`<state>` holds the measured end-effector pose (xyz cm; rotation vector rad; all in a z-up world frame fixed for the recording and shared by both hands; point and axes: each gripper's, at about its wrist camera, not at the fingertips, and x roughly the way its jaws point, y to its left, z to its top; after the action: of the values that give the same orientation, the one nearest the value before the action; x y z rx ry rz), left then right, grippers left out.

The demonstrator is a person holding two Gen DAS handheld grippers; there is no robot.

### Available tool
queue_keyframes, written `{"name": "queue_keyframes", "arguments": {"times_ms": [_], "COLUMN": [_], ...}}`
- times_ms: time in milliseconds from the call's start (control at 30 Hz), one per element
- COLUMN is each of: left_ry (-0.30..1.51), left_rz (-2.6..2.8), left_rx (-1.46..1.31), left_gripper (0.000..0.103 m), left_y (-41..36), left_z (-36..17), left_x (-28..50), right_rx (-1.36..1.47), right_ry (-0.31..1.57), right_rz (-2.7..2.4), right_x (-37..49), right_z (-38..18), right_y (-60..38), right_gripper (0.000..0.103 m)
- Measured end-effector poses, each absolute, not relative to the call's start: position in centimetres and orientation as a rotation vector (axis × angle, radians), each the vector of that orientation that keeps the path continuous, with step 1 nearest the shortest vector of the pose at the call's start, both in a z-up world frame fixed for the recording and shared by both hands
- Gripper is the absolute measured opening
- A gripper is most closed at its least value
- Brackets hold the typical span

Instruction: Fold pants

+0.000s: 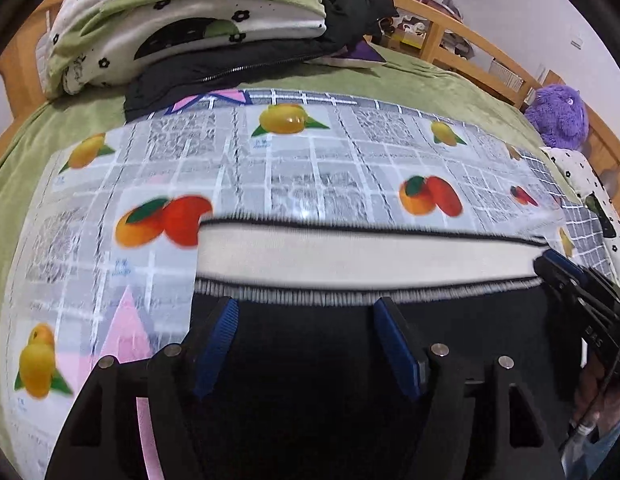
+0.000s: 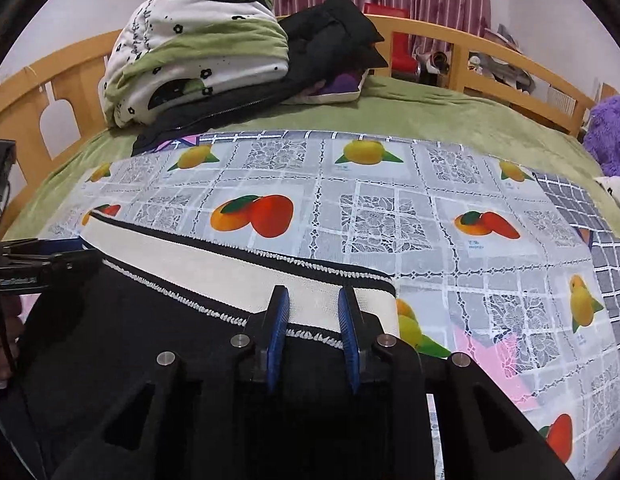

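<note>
The black pants [image 1: 310, 360] lie spread on the fruit-print plastic cloth [image 1: 310, 168] that covers the green bed [image 1: 410, 80], the cream waistband [image 1: 350, 256] at the far edge of the garment, running left to right. No crease or fold shows in what the cameras take in, so my read is an early stage: the top end looks laid flat and both ends are being addressed, with the folds themselves left to do. The legs fall below both views, so how they lie is anyone's guess

Left hand-held gripper [image 1: 305, 312] hovers over the dark fabric just short of the waistband, jaws wide apart, nothing between the blue pads. In the right wrist view it comes in low from the left beside the band's left end. Right hand-held gripper [image 2: 313, 300] sits near the band's right end, its tips overlapping the cream strip, jaws part-way open with a clear gap; whether any cloth is pinched under them, I cannot tell

Writing: the left tool's side carries a small white label in the right view, too blurred to read. The right tool's arm in the left view shows letters that look like "DAS", partly cut off. Tiny blue captions sit under the fruit prints, illegible. The folded floral quilt [image 2: 197, 40] at the far side has script lettering, also unreadable
</note>
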<state>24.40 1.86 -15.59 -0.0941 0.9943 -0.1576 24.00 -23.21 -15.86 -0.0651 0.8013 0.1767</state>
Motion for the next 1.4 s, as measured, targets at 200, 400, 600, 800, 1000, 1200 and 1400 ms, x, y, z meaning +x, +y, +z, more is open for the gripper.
{"name": "queue_keyframes", "arguments": {"times_ms": [200,400,600,800,1000,1200,1400], "left_ry": [1.029,1.001,1.014,0.965,0.88,0.872,0.861], "left_rz": [-0.171,-0.15,-0.146,-0.177,-0.2,-0.199,-0.163], "left_rx": [-0.047,-0.07,-0.192,-0.172,-0.195,-0.207,-0.132], "left_gripper": [0.069,0.069,0.069,0.067,0.069,0.069,0.069], "left_y": [3.2,5.2,6.4,5.9,4.9,3.5,2.7], "left_z": [-15.2,-15.6,-16.6,-12.6,-6.9,-4.1,-2.9], "left_x": [17.5,9.7,8.3,7.5,5.3,2.7,-0.3], "right_rx": [-0.067,-0.094,-0.117,-0.015,0.022,-0.006,-0.057], "right_ry": [0.819,0.848,0.852,0.913,0.82,0.737,0.728], "right_rz": [0.184,0.22,0.163,0.15,0.063,0.016,0.02], "right_x": [20.8,16.1,12.4,9.8,6.5,2.5,-1.1], "right_z": [-14.7,-14.8,-15.4,-14.4,-9.6,-4.2,-2.6], "right_y": [-23.1,-22.8,-22.7,-23.6,-24.5,-24.3,-22.5], "right_gripper": [0.037,0.037,0.039,0.039,0.039,0.054,0.061]}}
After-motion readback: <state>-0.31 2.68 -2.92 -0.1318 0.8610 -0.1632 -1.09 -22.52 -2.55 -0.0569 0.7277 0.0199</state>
